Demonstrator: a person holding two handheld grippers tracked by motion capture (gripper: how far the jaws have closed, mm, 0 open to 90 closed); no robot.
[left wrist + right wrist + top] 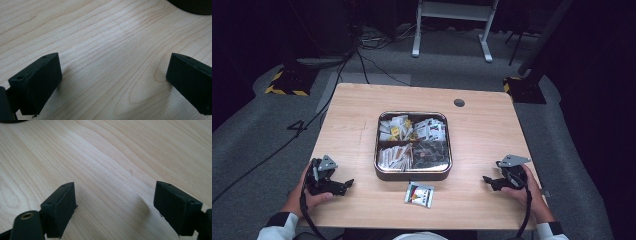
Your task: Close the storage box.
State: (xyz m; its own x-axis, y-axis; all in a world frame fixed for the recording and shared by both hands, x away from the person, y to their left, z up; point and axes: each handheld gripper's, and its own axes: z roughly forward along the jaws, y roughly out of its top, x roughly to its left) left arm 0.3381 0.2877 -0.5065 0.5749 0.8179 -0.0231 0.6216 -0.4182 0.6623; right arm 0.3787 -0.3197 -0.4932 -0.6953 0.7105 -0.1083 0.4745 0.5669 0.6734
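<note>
A square metal tin (412,171) with four compartments of small packets sits at the middle of the wooden table (482,135). One white sachet (419,194) with red and green print lies loose just in front of the tin. My left gripper (346,185) rests on the table at the front left, open, nothing between its jaws. In the left gripper view the gripper (113,82) has bare wood between its jaws. My right gripper (488,181) rests at the front right, also open and empty. The right gripper (115,207) likewise has bare wood in its gap.
A dark round cable hole (459,103) is in the table's far right part. Behind the table stand a white frame's legs (451,30), cables on the grey floor (377,42), and yellow-black striped bases (287,85) at left and right.
</note>
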